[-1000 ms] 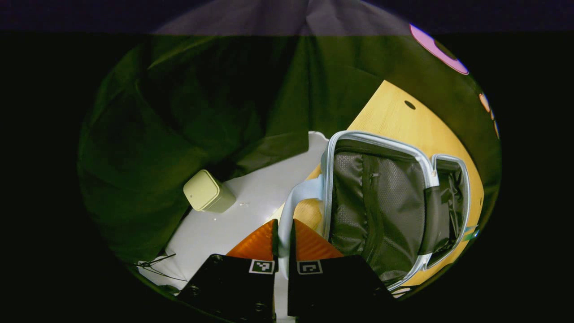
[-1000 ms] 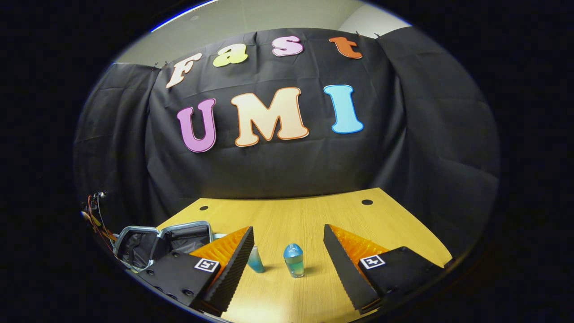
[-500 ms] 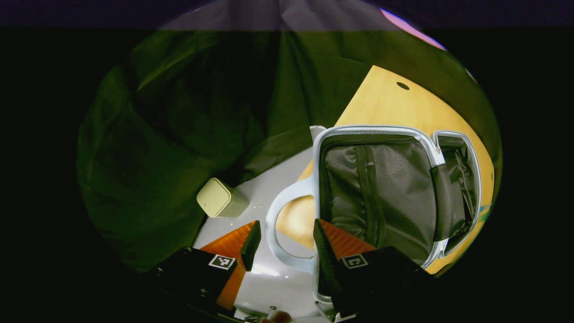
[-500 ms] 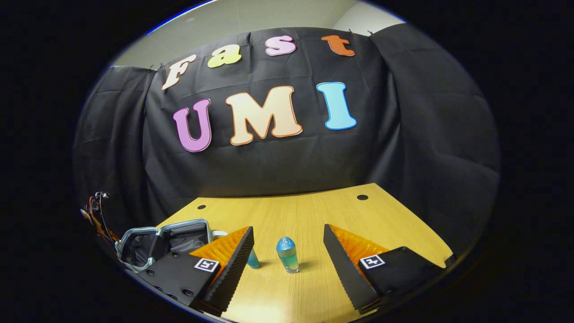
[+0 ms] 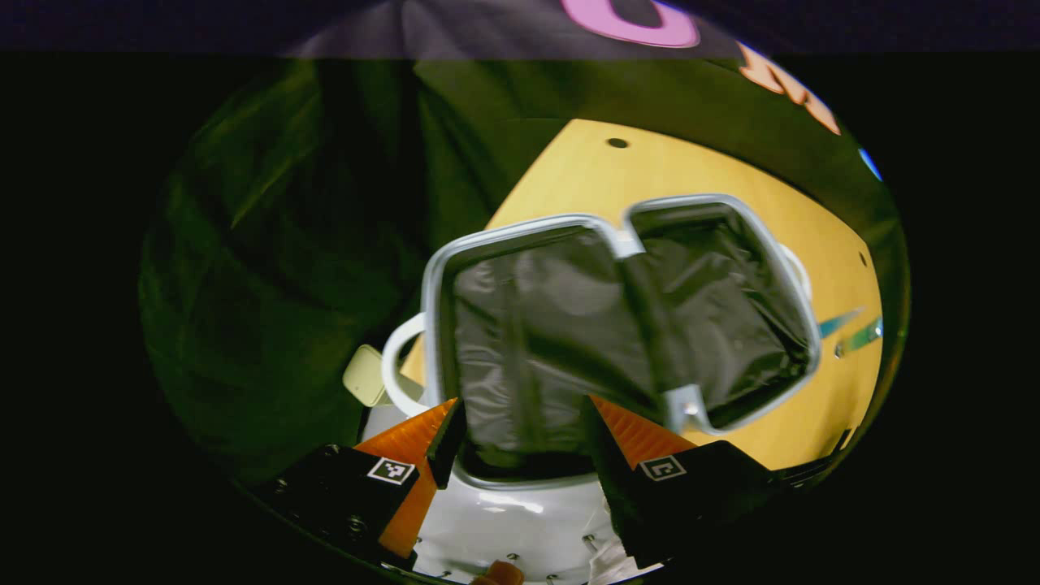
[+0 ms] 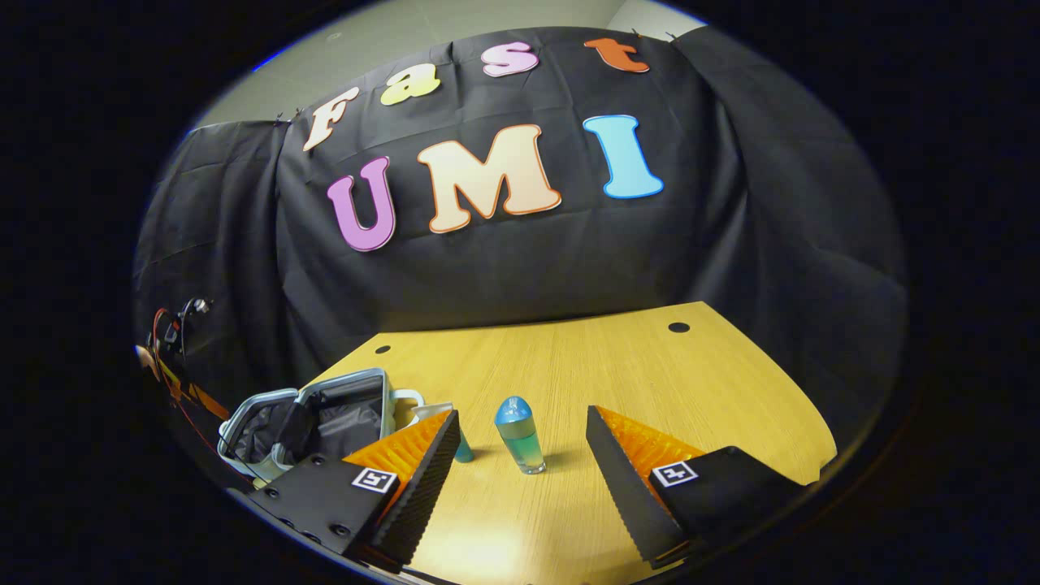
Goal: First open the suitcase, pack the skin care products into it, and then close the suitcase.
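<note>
Light wooden bench (image 6: 585,382). Pale-blue hard-shell suitcase (image 5: 617,317) lies open on its left end, dark lining up. Left tool (image 5: 520,422) hovers over its near rim, fingers apart, empty. Right tool (image 6: 520,443) wide open (nothing gripped), small blue-capped skincare bottle (image 6: 520,435) standing between its fingers, untouched.

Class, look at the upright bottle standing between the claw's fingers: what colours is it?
The bottle has a blue cap and a clear blue-green body, best seen in the right gripper view.

My left gripper view looks down close over the open suitcase (image 5: 617,325), my right gripper view low along the table (image 6: 617,366), suitcase (image 6: 309,422) shared at its left.
</note>
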